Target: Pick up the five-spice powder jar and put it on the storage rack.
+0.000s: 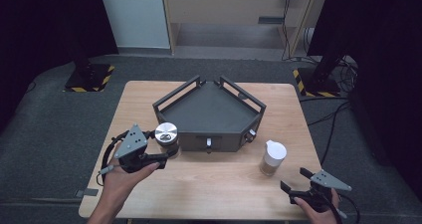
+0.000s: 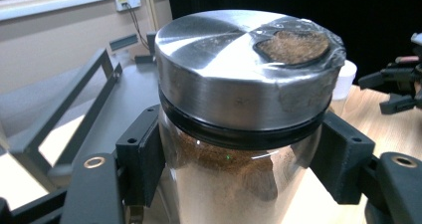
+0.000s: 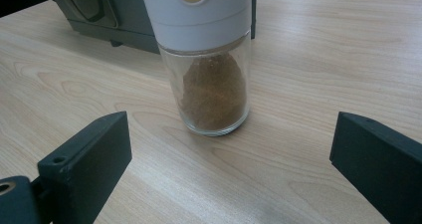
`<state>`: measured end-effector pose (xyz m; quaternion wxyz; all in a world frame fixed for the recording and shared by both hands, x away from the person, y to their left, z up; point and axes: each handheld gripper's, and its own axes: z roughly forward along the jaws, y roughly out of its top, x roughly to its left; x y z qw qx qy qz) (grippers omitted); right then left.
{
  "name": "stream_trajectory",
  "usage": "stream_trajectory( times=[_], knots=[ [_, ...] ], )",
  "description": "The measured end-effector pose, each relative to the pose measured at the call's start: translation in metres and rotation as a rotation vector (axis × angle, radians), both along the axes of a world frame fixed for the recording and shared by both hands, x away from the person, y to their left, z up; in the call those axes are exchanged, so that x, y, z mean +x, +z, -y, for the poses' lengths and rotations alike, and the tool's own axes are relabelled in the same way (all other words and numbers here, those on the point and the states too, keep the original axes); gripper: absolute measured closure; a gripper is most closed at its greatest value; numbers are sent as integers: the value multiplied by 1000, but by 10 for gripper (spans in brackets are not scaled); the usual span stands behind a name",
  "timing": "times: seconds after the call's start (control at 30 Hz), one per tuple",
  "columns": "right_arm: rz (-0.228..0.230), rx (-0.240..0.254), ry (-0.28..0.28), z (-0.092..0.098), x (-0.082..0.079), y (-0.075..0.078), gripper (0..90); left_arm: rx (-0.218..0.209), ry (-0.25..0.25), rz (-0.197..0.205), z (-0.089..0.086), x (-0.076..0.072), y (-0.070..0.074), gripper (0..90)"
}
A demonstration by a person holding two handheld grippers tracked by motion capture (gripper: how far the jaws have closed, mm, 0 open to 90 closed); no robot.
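A glass jar of brown powder with a round steel lid sits between the pads of my left gripper, which is shut on it just under the lid. In the high view the jar is held at the front left corner of the dark grey tray. A second glass jar with a white cap stands on the table right of the tray's front. My right gripper rests open near the table's front right edge, its jaws wide apart, short of that jar.
The tray has raised rails and a small front handle. The wooden table has bare room in front of the tray. Beyond the table are black stand bases with striped tape and cables on the floor.
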<state>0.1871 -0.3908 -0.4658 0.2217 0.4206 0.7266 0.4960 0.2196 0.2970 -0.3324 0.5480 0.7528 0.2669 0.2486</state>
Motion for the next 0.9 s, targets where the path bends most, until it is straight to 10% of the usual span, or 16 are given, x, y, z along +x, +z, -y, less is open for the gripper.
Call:
stream_trajectory(
  times=[0.9],
  knots=[
    [-11, -5, -2, 1, 0, -1, 33, -2, -27, 0, 18, 77, 22, 299]
  ],
)
